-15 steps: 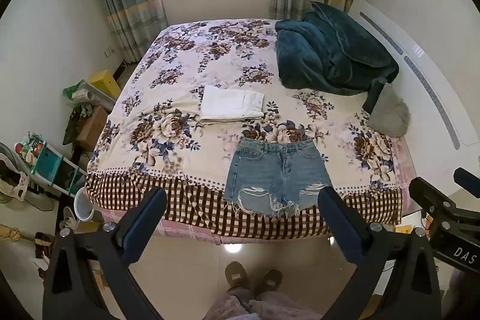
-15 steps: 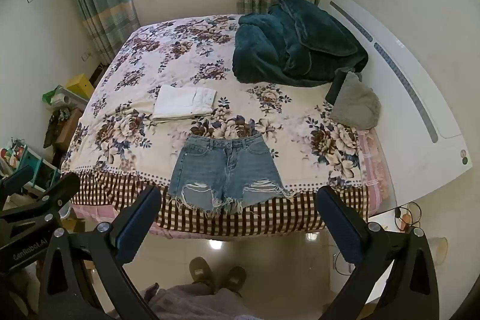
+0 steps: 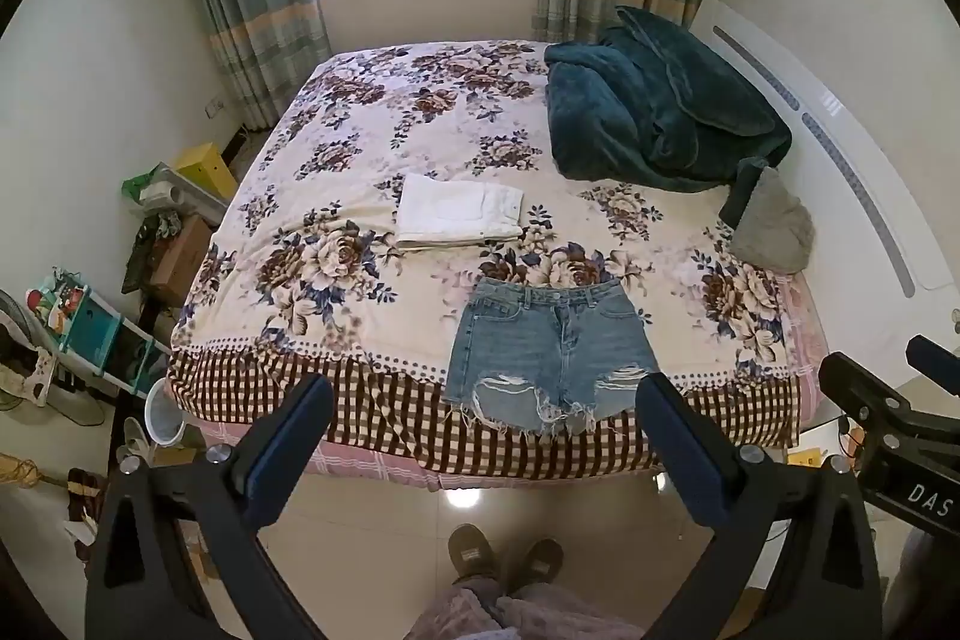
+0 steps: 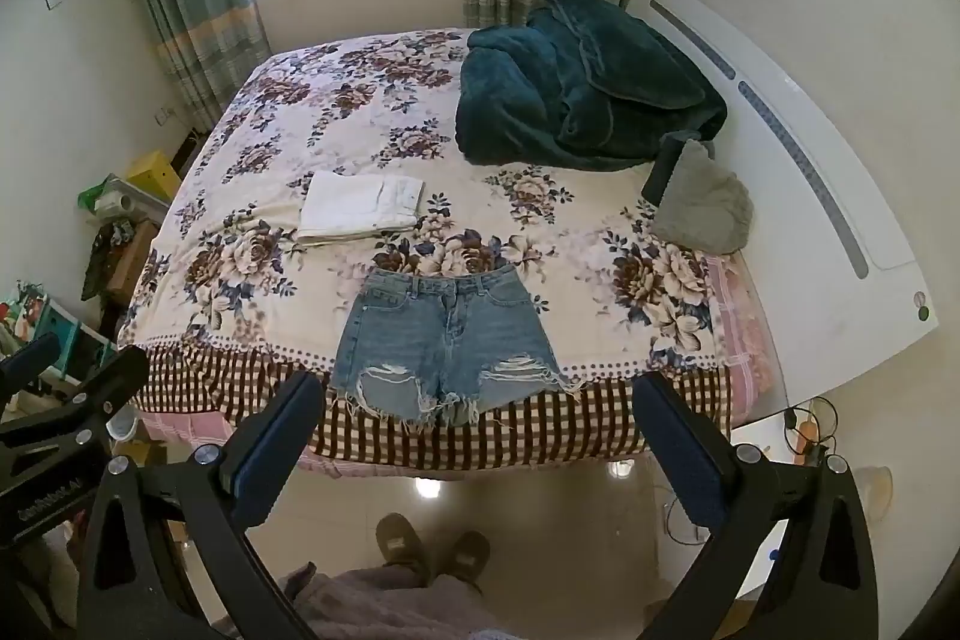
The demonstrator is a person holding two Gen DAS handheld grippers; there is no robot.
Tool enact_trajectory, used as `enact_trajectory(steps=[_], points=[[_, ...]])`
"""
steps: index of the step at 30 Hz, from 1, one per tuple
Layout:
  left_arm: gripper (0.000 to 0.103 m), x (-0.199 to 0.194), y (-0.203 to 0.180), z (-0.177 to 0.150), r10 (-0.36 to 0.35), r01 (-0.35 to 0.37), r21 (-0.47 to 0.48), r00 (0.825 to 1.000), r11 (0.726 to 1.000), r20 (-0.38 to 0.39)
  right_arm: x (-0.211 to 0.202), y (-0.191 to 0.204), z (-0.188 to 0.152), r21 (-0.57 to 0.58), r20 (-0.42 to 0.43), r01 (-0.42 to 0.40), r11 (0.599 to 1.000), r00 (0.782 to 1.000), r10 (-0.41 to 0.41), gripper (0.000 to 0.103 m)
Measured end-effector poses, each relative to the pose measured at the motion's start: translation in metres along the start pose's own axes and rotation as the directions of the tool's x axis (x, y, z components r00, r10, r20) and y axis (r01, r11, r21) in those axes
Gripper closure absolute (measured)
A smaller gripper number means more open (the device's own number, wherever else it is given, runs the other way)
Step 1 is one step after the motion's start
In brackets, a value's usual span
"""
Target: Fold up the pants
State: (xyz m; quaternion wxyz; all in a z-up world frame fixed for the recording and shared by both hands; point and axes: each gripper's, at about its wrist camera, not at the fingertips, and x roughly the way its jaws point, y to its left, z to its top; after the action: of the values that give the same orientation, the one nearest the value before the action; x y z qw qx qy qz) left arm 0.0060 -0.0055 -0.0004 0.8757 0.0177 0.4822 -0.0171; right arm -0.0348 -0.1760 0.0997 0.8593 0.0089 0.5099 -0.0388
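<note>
Blue denim shorts (image 3: 549,349) with frayed hems lie flat at the near edge of the floral bed (image 3: 336,256), waistband away from me, hems over the checkered border. They also show in the right wrist view (image 4: 447,346). A folded white garment (image 3: 459,211) lies behind them to the left; it shows in the right wrist view (image 4: 360,208) too. My left gripper (image 3: 483,409) is open and empty, held above the floor in front of the bed. My right gripper (image 4: 480,403) is open and empty, beside the left one.
A dark teal blanket (image 3: 660,112) is heaped at the far right by the white headboard (image 3: 852,196). A grey cushion (image 3: 774,226) lies at the right edge. Shelves and clutter (image 3: 90,316) stand left of the bed. The person's slippered feet (image 3: 504,559) stand on the tiled floor.
</note>
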Motion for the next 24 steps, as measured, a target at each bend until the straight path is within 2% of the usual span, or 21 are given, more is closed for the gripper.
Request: enact_trajectory(steps=[24], points=[[0.0, -0.016, -0.003, 0.005, -0.001, 0.001, 0.003, 1.0, 1.0, 0.028, -0.018, 0.004, -0.001, -0.001, 0.015, -0.006, 1.0, 1.0, 0.006, 0.0]])
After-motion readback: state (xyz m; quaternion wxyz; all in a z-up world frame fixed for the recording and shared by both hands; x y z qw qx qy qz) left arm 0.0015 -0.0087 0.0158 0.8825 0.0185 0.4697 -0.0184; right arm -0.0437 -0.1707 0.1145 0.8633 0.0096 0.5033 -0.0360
